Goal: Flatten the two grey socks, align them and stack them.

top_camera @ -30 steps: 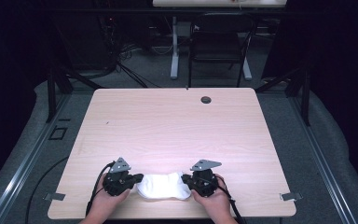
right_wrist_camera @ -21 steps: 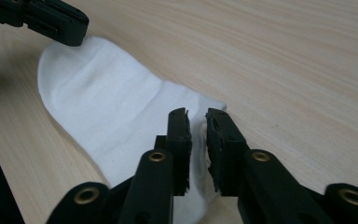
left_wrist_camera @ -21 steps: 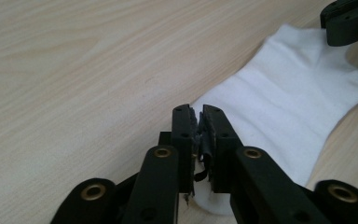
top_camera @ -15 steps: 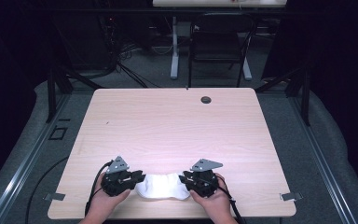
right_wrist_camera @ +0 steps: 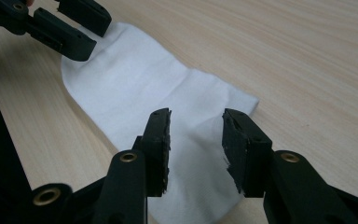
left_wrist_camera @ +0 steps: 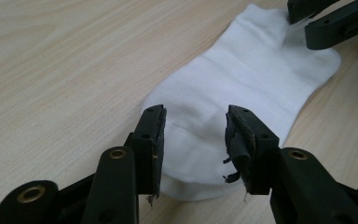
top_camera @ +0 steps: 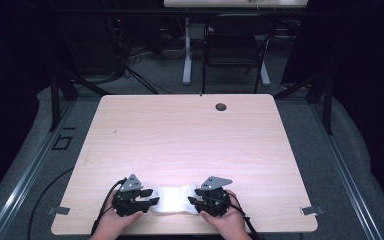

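The left gripper (left_wrist_camera: 194,140) had just been opening, its jaws parted over one end of the white sock (left_wrist_camera: 242,98) without pressing it; the right gripper (right_wrist_camera: 196,140) had likewise been opening, spread above the other end; the sock lay flat near the table's (top_camera: 190,135) front edge, between both hands.

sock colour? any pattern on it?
Plain white sock, no pattern visible. Shows best in the left gripper view.
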{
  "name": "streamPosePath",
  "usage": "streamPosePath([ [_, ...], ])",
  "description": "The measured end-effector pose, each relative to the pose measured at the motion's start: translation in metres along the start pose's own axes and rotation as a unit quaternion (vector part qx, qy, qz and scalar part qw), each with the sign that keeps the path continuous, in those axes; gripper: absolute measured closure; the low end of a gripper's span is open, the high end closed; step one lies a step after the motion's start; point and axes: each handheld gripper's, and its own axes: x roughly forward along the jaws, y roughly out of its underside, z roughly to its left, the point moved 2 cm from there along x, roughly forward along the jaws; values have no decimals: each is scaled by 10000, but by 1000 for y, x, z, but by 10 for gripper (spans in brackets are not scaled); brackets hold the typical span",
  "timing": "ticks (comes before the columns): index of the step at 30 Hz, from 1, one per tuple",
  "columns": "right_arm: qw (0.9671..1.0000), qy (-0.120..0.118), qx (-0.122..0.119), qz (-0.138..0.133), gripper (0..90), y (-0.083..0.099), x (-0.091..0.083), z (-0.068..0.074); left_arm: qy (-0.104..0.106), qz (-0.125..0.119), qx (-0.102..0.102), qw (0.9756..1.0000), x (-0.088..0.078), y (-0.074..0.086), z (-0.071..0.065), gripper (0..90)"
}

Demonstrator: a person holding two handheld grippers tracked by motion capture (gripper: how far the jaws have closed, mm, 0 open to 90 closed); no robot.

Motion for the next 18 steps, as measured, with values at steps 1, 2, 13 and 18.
streamPosePath([
  [1, 10000, 20, -6, 7, 615, 1, 2, 1, 3, 29, 4, 10000, 1, 1, 0, 559],
  [2, 10000, 12, -52, 44, 614, 3, 3, 2, -4, 43, 25, 10000, 1, 2, 0, 558],
  [13, 9996, 114, -95, 221, 586, 10, 5, 2, 32, 27, 159, 9999, 3, 11, 1, 518],
  [18, 9997, 105, -58, 214, 589, 12, 6, 2, -12, -32, 197, 9998, 4, 12, 1, 521],
])
